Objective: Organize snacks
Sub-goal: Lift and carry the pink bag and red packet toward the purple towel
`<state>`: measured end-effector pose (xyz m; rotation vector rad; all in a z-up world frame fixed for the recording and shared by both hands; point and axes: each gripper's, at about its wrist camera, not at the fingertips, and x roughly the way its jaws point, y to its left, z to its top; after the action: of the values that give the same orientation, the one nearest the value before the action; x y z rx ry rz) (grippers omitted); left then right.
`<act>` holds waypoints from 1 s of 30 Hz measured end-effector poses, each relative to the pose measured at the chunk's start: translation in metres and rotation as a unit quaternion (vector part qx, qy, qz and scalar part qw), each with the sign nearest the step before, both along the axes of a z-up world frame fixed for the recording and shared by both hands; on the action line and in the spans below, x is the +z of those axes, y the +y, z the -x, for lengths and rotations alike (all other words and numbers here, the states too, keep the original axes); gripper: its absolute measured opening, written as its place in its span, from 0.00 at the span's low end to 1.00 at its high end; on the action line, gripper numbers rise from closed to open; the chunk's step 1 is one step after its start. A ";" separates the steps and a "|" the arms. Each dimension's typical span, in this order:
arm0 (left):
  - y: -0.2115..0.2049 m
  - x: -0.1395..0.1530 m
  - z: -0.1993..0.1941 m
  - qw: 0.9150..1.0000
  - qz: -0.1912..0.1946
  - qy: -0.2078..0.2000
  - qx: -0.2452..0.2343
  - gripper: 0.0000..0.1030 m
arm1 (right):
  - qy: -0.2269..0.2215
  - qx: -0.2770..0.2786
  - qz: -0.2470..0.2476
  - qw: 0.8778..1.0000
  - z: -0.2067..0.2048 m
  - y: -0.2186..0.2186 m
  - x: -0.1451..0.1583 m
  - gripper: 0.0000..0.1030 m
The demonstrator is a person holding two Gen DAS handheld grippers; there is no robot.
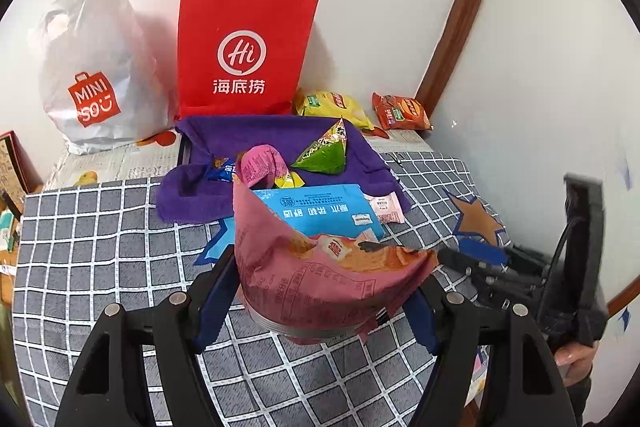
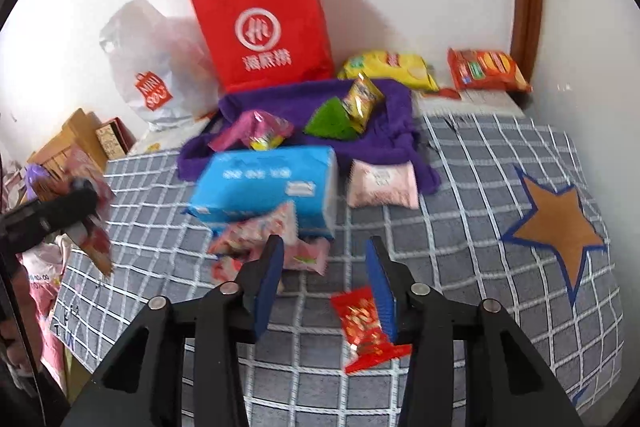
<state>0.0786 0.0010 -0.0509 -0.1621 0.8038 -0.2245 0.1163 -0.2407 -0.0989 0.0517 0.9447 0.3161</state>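
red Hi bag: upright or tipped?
Upright. The red paper bag stands on its base against the wall, white handles up. Whether it is full or empty cannot be told.

Red paper bag [image 1: 244, 51], purple towel [image 1: 256, 135], grey checked cloth [image 1: 100, 235] (orange star [image 2: 556, 223]).

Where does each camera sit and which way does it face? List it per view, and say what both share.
Left wrist: on the left gripper, facing the wall over the checked cloth; its fingers hold a pink snack bag; the right gripper shows at right.
Right wrist: on the right gripper, open above a red candy packet; the left gripper shows at left.
Shared: red paper bag, purple towel, blue tissue pack.
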 end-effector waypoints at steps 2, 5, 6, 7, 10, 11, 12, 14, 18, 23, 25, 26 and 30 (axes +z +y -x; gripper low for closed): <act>0.001 -0.004 -0.004 1.000 0.004 0.005 0.000 0.70 | 0.022 -0.002 0.006 1.000 -0.002 -0.006 -0.017 0.54; 0.001 -0.010 -0.009 1.000 0.004 0.010 0.002 0.70 | 0.050 -0.006 0.009 0.999 -0.003 -0.011 -0.043 0.54; 0.002 -0.012 -0.010 1.000 0.005 0.013 0.002 0.70 | 0.061 0.000 0.012 0.998 -0.003 -0.011 -0.054 0.54; 0.002 -0.014 -0.011 1.000 0.006 0.015 0.003 0.70 | 0.066 0.003 0.015 0.998 -0.003 -0.011 -0.061 0.54; 0.003 -0.019 -0.014 1.000 0.005 0.023 0.006 0.70 | 0.070 0.018 0.030 0.997 -0.001 -0.007 -0.078 0.50; 0.004 -0.019 -0.015 1.000 0.004 0.024 0.007 0.70 | 0.065 0.016 0.035 0.997 0.000 -0.006 -0.080 0.46; 0.003 -0.020 -0.015 1.000 0.004 0.025 0.007 0.70 | 0.062 0.018 0.039 0.997 0.001 -0.005 -0.081 0.44; 0.002 -0.021 -0.016 1.000 0.003 0.025 0.006 0.70 | 0.044 0.028 0.045 0.998 0.005 -0.003 -0.077 0.42; 0.000 -0.020 -0.018 1.000 0.004 0.025 0.003 0.70 | 0.022 0.041 0.044 0.998 0.010 0.002 -0.062 0.41; -0.003 -0.018 -0.020 1.000 0.006 0.022 -0.001 0.70 | 0.001 0.040 0.034 0.999 0.010 0.003 -0.039 0.41; -0.003 -0.016 -0.022 1.000 0.005 0.021 -0.002 0.70 | -0.008 0.040 0.028 0.999 0.008 0.004 -0.030 0.41; -0.004 -0.015 -0.022 1.000 0.005 0.020 -0.002 0.70 | -0.011 0.039 0.026 0.999 0.007 0.005 -0.026 0.41; -0.005 -0.012 -0.027 1.000 0.005 0.020 -0.002 0.70 | -0.016 0.035 0.015 0.999 0.001 0.009 -0.010 0.41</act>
<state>0.1056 -0.0041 -0.0633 -0.1756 0.8423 -0.2302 0.1157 -0.2312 -0.1088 -0.0134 0.9216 0.3657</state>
